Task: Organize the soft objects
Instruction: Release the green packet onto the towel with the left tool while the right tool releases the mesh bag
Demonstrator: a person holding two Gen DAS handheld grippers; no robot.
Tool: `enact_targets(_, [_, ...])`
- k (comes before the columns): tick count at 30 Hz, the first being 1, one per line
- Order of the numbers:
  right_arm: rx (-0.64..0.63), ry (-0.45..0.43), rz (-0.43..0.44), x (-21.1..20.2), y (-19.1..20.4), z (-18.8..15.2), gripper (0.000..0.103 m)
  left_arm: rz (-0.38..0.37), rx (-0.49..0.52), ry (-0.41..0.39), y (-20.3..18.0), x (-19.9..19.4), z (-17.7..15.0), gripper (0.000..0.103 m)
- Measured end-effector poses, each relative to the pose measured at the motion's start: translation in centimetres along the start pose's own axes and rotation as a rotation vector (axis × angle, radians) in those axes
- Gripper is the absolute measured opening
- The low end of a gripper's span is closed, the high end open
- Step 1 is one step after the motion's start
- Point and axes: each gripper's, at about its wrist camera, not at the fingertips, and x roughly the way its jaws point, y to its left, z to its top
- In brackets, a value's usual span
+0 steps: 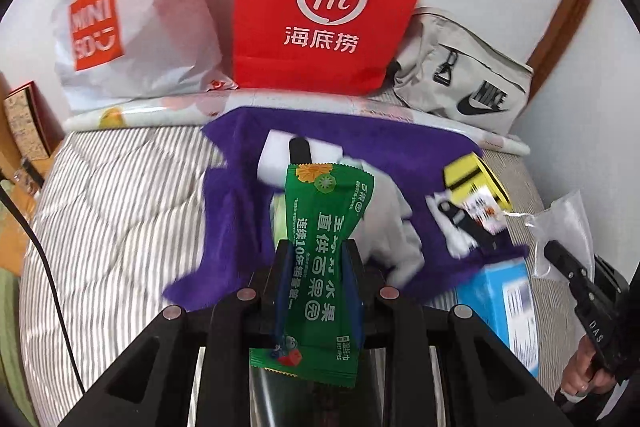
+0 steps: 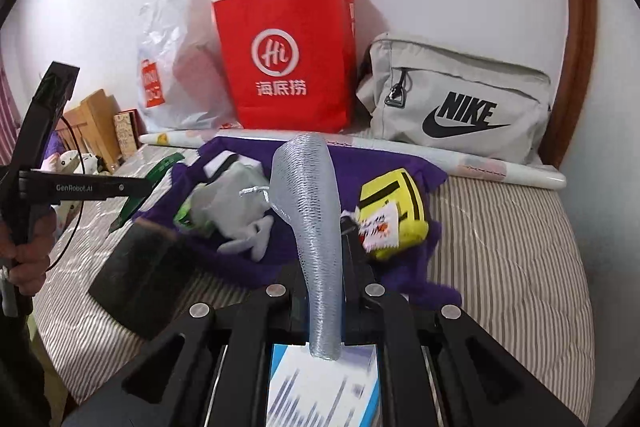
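My left gripper point(image 1: 318, 255) is shut on a green wet-wipe packet point(image 1: 320, 227), pinched at its waist and held above a purple cloth point(image 1: 236, 211). My right gripper point(image 2: 324, 267) is shut on a silver mesh pouch point(image 2: 308, 203) that stands up between its fingers. On the purple cloth point(image 2: 248, 263) lie a grey drawstring pouch point(image 2: 232, 203), a white block point(image 1: 276, 155) and a yellow-and-black soft item point(image 2: 396, 211). In the left wrist view the right gripper point(image 1: 554, 251) shows at the right edge with the mesh pouch point(image 1: 564, 219).
A red paper bag point(image 2: 288, 59), a white plastic bag point(image 2: 176, 67) and a grey Nike bag point(image 2: 460, 107) stand along the wall behind a rolled mat point(image 2: 480, 163). A blue-and-white box point(image 2: 320, 387) and a dark flat object point(image 2: 140, 275) lie on the striped bedcover point(image 2: 500, 247).
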Motion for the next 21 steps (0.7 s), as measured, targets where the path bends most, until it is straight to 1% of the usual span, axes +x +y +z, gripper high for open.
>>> enact_targets(2, [-0.005,0.016,-0.019,1.7,-0.2,0.7,0.009,-0.01,-0.003,0.007,0.2,1.1,1.1,0.024])
enact_targets(5, [-0.004,0.043,-0.024,3.5,-0.6,1.4,0.009,-0.029,-0.012,0.026,0.6,2.9,2.6,0.024])
enact_targets(9, [-0.025,0.072,-0.042,5.8,-1.1,2.3,0.009,-0.028,-0.017,0.039,1.0,4.4,3.7,0.024])
enact_targets(12, [-0.029,0.099,-0.036,7.3,-1.3,2.7,0.009,-0.033,-0.022,0.045,1.2,5.3,4.4,0.024])
enact_targets(15, [-0.03,0.112,-0.035,8.5,-1.4,3.1,0.009,-0.049,-0.043,0.072,1.5,6.3,4.8,0.025])
enact_targets(16, [-0.033,0.118,-0.036,8.8,-1.4,3.2,0.009,-0.049,-0.037,0.079,1.4,6.6,4.8,0.027])
enact_targets(19, [-0.035,0.115,-0.035,9.3,-1.3,3.3,0.01,-0.041,-0.023,0.079,1.3,6.9,4.8,0.028])
enact_targets(20, [-0.041,0.111,-0.043,9.4,-1.3,3.3,0.01,-0.039,-0.018,0.081,1.2,7.0,4.9,0.03])
enact_targets(21, [-0.043,0.112,-0.049,9.6,-1.4,3.3,0.014,-0.037,-0.018,0.086,1.3,7.1,4.9,0.033])
